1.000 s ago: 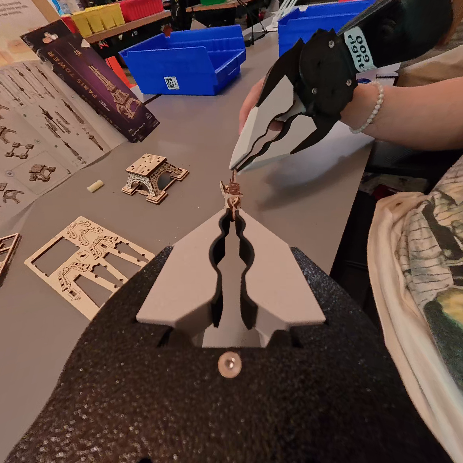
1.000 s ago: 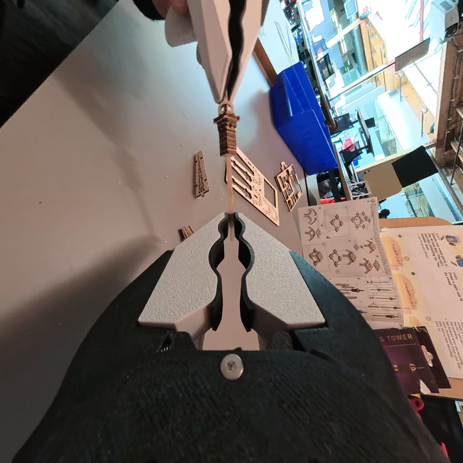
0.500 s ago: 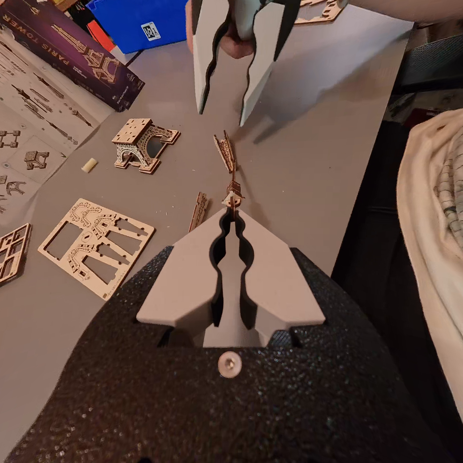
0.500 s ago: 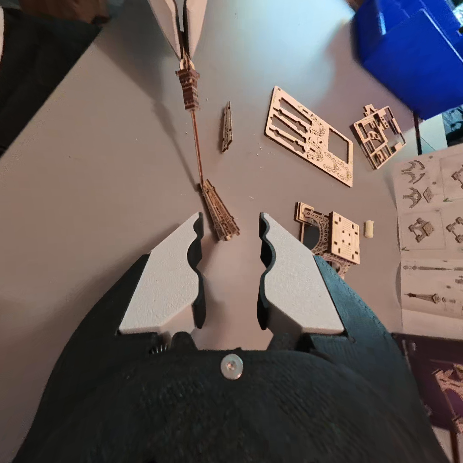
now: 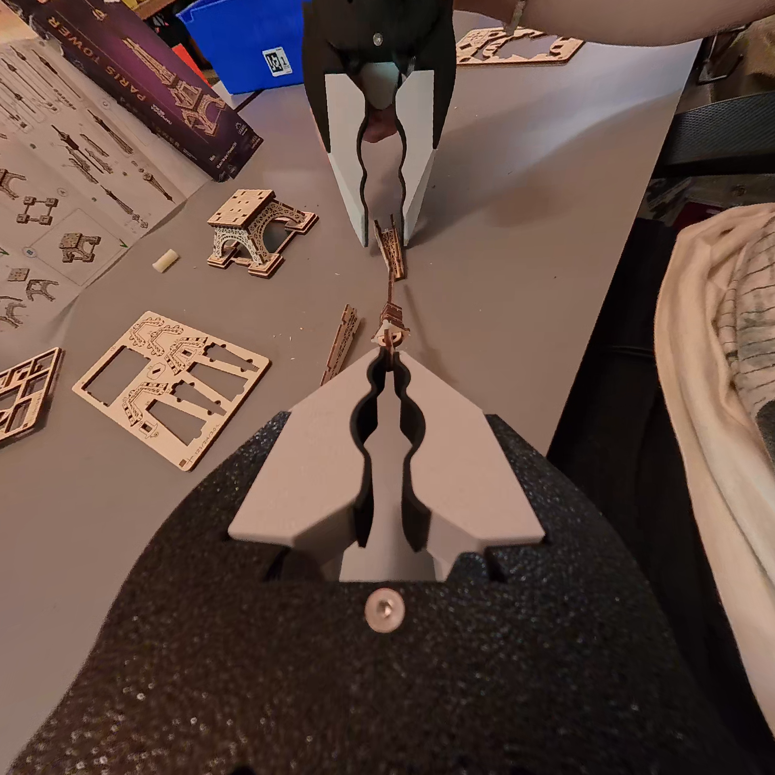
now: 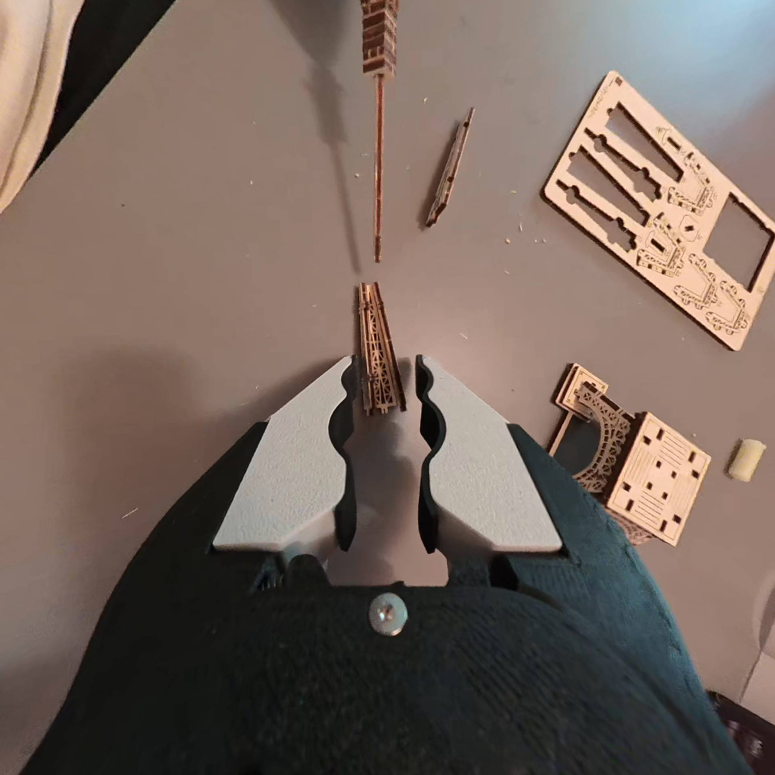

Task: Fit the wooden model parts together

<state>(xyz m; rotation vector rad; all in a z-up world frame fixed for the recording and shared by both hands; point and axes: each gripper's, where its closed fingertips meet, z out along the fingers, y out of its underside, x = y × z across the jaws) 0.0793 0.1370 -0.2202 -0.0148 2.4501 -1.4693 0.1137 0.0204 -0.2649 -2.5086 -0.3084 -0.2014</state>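
Observation:
My left gripper (image 5: 388, 356) is shut on the wooden spire (image 5: 392, 323), a dark stacked block with a thin rod (image 6: 379, 167) pointing away from me. My right gripper (image 6: 386, 362) is open, tips down at the table, straddling the wide end of a tapered lattice tower section (image 6: 377, 356) that lies flat. The same gripper (image 5: 386, 239) and section (image 5: 394, 256) show in the left wrist view. The rod's tip sits just short of the section's narrow end, roughly in line with it.
The arched tower base (image 5: 256, 230) stands left of the section, with a small cream cylinder (image 5: 165, 260) beside it. A loose lattice strip (image 5: 344, 344), punched-out wooden sheets (image 5: 167, 386), the kit box (image 5: 146, 92), an instruction sheet (image 5: 42, 188) and a blue bin (image 5: 251, 42) lie around. The table edge (image 5: 608, 293) runs on the right. Measured from the fingertips, the small cream cylinder (image 5: 165, 260) is 20 cm or so from the right gripper and 30 cm from the left. It turns up in the right wrist view (image 6: 746, 453) as well.
My right gripper let go of the spire's rod, opened, dropped to the table and narrowed around the lattice section. My left gripper kept the spire and tilted it toward the section.

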